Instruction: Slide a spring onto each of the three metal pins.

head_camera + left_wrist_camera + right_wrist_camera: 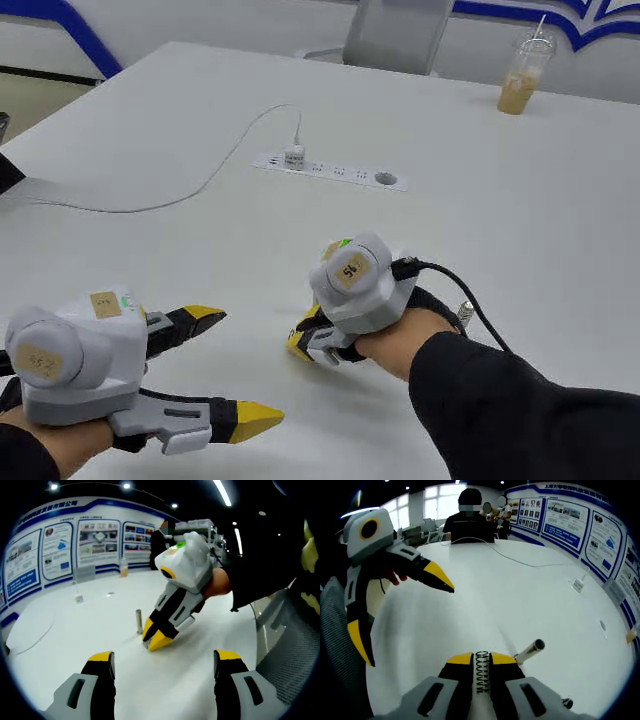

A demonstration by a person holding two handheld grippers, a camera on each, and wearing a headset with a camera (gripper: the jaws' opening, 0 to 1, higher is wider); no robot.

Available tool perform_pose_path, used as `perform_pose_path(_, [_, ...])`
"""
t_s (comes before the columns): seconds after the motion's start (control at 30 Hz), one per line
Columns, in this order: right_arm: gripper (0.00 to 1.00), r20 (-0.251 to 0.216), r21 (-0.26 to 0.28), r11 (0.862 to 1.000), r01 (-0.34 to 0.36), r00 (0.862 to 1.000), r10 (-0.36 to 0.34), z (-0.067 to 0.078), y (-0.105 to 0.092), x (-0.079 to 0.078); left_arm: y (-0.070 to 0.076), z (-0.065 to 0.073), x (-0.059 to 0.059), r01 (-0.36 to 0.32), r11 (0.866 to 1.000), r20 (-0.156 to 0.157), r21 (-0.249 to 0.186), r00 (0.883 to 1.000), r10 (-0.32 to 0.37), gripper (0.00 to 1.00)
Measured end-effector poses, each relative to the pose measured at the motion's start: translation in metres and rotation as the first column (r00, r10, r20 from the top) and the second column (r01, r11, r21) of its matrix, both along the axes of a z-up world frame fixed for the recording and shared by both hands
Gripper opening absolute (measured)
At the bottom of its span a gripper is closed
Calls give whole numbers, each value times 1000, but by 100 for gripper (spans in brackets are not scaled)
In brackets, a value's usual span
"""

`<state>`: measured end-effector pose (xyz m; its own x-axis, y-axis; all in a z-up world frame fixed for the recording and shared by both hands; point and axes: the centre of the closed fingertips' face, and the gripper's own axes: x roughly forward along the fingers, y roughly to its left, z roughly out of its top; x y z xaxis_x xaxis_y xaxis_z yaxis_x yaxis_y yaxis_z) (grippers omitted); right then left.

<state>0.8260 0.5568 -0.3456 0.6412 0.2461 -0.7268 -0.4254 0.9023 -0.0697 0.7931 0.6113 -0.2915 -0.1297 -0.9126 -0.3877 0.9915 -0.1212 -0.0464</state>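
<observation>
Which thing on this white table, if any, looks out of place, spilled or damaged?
Nothing is spilled or broken. The one odd item is the clear plastic cup of pale brown drink, upright at the white table's far edge and unrelated to springs and pins. The right tool holds a coiled metal spring.

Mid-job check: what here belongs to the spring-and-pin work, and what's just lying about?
Job: spring clamped in the right tool, metal pin, open left tool.
Lying about: power strip, white cable, iced drink cup.
</observation>
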Motion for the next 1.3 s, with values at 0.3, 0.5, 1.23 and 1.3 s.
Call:
perform_pose_path(0.3, [12, -12, 3, 1000, -3, 1000, 4, -3, 1, 1, 2, 0, 2, -7, 1000, -2, -1, 1000, 7, 82])
perform_pose_path(0.5, [12, 3, 22, 1000, 14, 1000, -14, 3, 0, -2, 2, 1, 1, -8, 1000, -1, -1, 1000, 8, 82])
perform_pose_path(1.23, [12, 89, 62, 996, 62, 994, -67, 33, -7, -11, -3, 6, -5, 13, 1000, 8, -7, 1000, -13, 82])
perform_pose_path(1.3, [12, 93, 66, 996, 66, 993, -72, 33, -8, -13, -3, 6, -5, 14, 1000, 8, -7, 1000, -14, 82])
